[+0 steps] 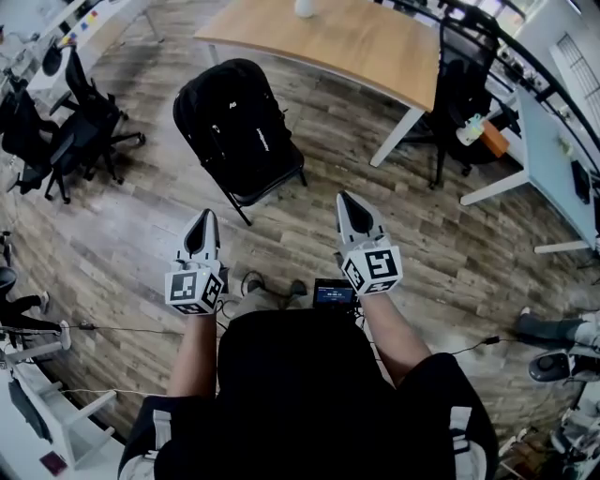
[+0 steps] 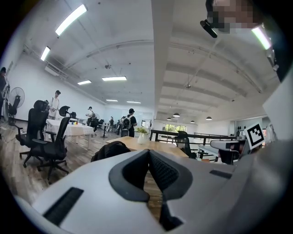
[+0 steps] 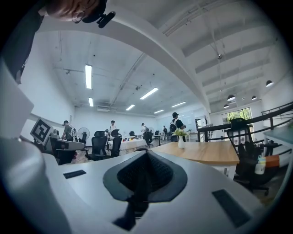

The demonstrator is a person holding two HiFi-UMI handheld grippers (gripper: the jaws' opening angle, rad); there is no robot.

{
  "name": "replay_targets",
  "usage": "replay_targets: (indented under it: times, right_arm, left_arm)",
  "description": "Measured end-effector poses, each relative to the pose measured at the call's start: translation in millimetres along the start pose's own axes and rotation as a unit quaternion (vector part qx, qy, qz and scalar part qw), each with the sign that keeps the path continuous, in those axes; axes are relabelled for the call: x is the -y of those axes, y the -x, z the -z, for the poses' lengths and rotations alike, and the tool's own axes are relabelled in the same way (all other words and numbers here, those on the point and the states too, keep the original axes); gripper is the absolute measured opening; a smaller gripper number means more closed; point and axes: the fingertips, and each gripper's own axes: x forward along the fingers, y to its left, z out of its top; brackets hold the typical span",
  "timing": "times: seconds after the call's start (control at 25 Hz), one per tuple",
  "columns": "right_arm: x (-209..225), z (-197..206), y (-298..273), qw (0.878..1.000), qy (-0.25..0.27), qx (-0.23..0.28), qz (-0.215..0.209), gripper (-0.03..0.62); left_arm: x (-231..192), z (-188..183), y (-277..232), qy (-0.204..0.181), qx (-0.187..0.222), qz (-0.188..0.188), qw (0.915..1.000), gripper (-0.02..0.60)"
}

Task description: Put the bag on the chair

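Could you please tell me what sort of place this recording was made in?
Most likely an open-plan office: black swivel chairs, a long wooden desk and strip lights on the ceiling of a wide hall.

A white vase stands on the wooden table. Black office chairs stand well left of it.

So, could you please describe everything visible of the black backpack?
The black backpack looks like soft fabric, with a rounded top, seam lines and a small pale mark on its front. It sits upright on the black folding chair, leaning against its back, near the wooden table. Only the chair touches it.
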Motion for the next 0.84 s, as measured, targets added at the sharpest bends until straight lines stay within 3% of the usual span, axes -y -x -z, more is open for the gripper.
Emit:
replay_targets:
  times: [0.52,0.84]
  right_arm:
    - [18.9,14.4,18.8,1.000,-0.016,-0.012,0.002,0.011]
    - [35.8,22.3,28.6,0.999,-0.029,-0.017,0.012,0.011]
  left_arm:
    - [29.9,4.2,-7.3,-0.001,-0.013,0.018,0.9998,0.003]
    - [39.3,8.6,-18.9,0.023,-0.019,0.023,0.9993,0.003]
